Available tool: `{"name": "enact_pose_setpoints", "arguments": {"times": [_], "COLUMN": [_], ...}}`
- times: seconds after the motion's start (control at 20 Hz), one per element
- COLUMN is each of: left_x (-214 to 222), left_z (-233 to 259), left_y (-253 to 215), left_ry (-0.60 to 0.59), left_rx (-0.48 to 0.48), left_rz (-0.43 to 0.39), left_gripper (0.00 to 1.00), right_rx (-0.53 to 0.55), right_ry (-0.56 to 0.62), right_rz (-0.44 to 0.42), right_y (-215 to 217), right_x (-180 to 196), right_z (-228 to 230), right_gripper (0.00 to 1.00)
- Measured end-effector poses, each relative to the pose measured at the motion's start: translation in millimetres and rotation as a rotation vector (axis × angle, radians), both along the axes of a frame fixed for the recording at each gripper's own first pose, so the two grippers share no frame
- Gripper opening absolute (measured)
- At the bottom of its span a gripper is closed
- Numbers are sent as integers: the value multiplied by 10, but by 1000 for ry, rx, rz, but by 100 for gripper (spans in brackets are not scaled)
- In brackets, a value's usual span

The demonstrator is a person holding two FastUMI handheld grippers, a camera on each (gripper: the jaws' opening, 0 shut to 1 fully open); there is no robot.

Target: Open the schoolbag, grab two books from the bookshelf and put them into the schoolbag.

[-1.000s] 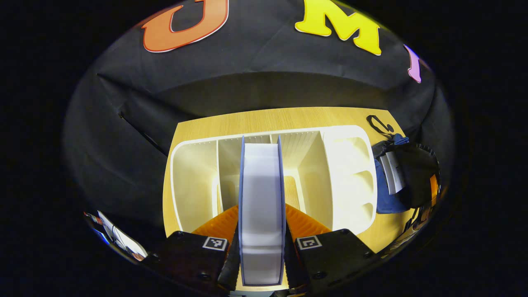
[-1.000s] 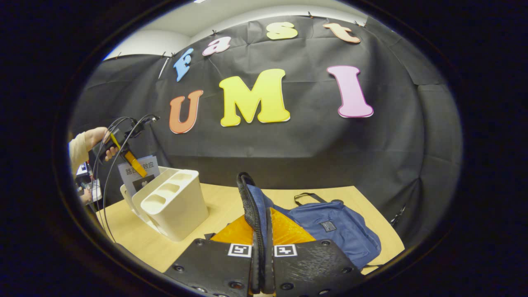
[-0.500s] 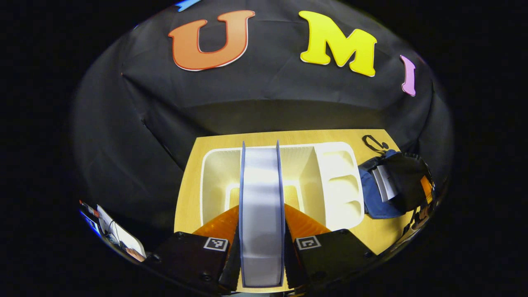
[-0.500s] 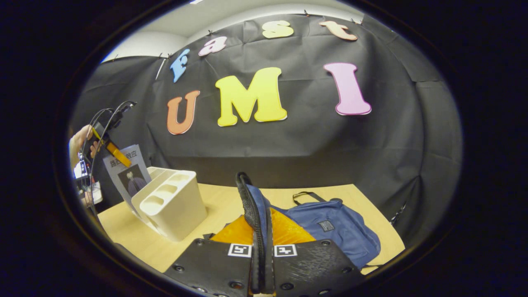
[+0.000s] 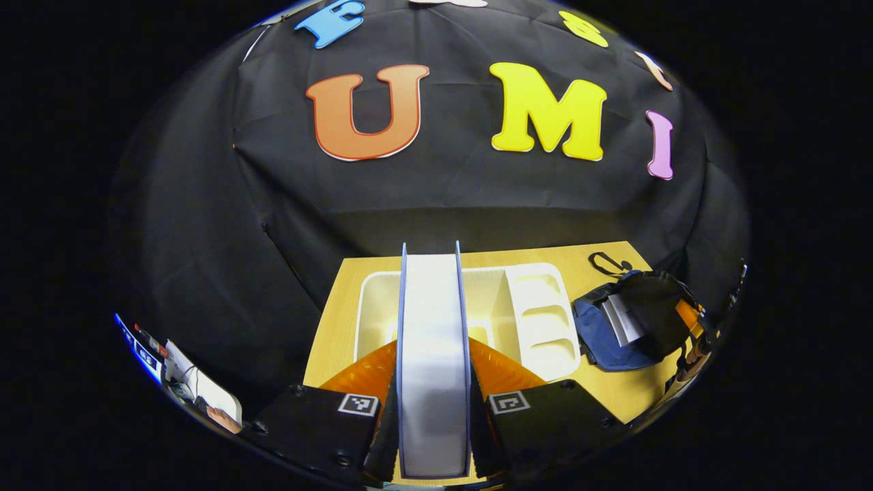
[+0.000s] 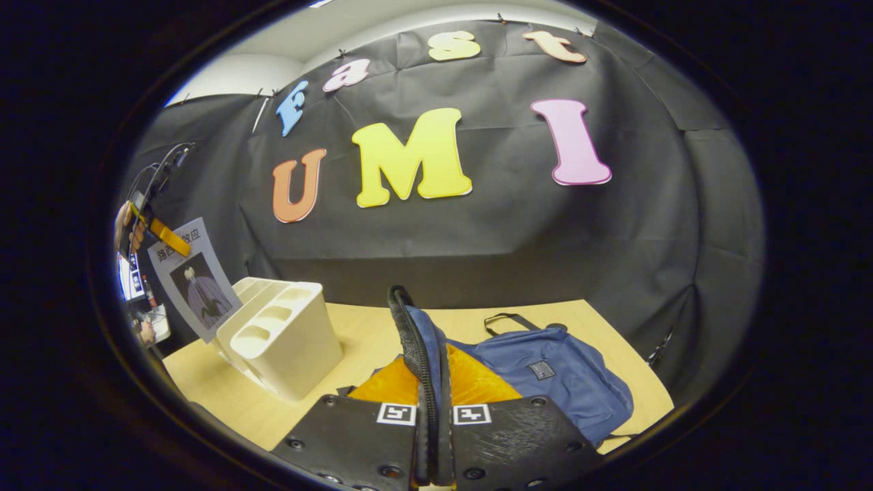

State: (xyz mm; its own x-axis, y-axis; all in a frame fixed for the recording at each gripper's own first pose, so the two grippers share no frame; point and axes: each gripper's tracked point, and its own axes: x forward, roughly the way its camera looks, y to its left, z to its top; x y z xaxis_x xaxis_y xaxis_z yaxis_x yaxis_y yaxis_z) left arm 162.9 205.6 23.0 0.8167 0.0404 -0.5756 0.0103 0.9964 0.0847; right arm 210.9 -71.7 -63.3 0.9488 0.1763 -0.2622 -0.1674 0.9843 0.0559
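In the left gripper view, the left gripper pinches a book edge-on between both fingers, held above the white bookshelf on the wooden table. To the right of the bookshelf lies the blue schoolbag, its mouth gaping, with what looks like a first book showing pale inside it. The right gripper's hand sits dark over the bag there, too blurred to read.

In the right gripper view, at far left a hand carries the book aloft above the bookshelf, clear of its compartments. At centre the right gripper is clamped on the bag's black strap, holding that edge raised while the rest of the bag sags on the table toward the right.

The step in hand appears to be carrying the second book across to the bag. Done well, the person would keep the pinch firm, swing the book rightward, turn it so its narrow edge lines up with the mouth, and keep the strap lifted so the opening stays wide while it slides in beside the other book
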Motion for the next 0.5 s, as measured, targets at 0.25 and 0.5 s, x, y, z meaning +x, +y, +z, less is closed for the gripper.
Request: {"name": "enact_pose_setpoints", "arguments": {"times": [0.25,0.5], "left_x": [-144,-454], "left_z": [445,729], "left_y": [-322,-924], "left_ry": [-118,-212], "left_rx": [51,54], "left_rz": [-53,-128], "left_gripper": [45,44], "right_rx": [1,12], "right_ry": [-2,11], "right_rz": [-2,9], "right_y": [-13,-12], "right_x": [-29,-68], "right_z": [20,-32], "right_gripper": [5,2]}}
